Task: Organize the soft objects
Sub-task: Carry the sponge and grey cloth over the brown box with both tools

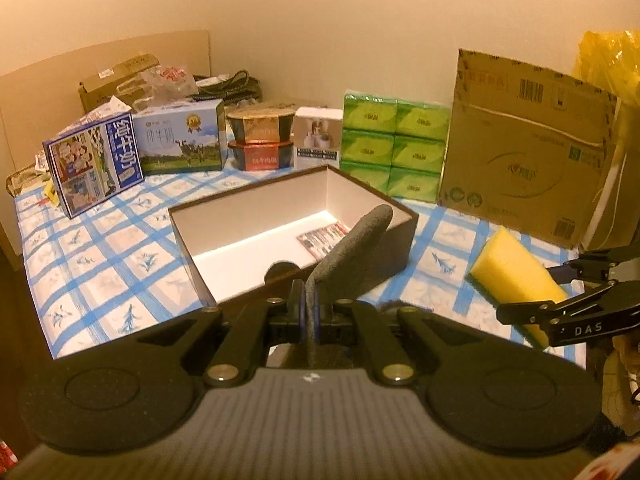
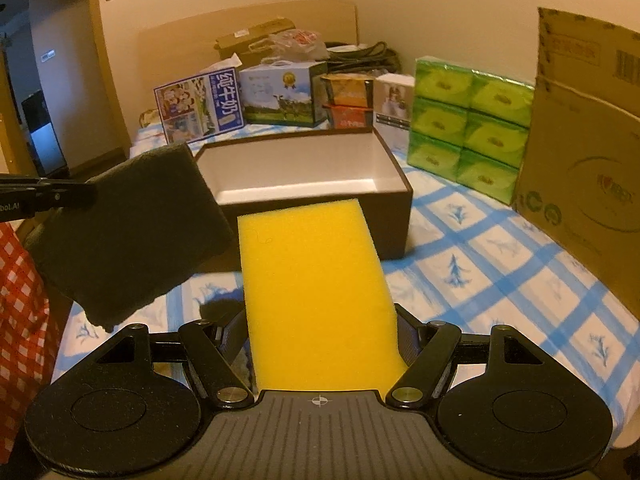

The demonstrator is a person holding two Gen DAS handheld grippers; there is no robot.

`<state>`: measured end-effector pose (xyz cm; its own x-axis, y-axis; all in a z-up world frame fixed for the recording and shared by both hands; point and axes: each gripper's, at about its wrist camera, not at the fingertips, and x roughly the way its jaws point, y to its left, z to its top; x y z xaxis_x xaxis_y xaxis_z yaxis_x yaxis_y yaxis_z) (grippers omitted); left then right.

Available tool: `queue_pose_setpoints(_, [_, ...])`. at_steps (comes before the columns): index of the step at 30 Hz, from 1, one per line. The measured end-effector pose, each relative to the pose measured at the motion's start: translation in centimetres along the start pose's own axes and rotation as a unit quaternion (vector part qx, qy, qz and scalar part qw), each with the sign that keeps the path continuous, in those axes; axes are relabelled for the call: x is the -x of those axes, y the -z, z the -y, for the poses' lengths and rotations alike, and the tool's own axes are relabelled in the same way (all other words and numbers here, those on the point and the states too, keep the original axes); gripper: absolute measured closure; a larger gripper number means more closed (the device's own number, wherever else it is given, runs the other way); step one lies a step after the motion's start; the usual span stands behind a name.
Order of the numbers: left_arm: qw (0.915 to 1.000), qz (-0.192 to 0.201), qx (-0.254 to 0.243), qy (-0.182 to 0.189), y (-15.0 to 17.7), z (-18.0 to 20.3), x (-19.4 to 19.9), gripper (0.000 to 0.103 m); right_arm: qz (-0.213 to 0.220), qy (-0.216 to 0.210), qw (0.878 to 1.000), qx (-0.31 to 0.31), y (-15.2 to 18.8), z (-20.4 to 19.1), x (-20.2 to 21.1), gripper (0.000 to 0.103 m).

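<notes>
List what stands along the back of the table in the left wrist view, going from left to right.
Blue and white milk carton → milk box with a cow picture → two stacked bowl containers → small white box → green tissue packs → large cardboard box.

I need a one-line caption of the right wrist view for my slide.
Right gripper holds a yellow sponge before the open brown box; left gripper holds a dark sponge alongside.
</notes>
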<state>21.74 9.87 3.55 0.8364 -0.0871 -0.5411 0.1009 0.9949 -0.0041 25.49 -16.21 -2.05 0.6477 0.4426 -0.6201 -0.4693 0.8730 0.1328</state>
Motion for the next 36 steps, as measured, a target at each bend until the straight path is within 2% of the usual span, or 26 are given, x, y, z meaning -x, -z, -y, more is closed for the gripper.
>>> queue_pose_setpoints(21, [0.9984,0.05,0.022,-0.014,-8.7,-3.4,-4.2,0.1,0.039,-0.041,0.998,0.028,-10.9,-1.3,-5.2,0.031])
queue_pose_setpoints(36, [0.9967,0.027,0.067,-0.037,-11.6,-7.2,-12.6,0.1,0.035,-0.043,0.997,0.044,-16.1,-1.6,-13.3,0.031])
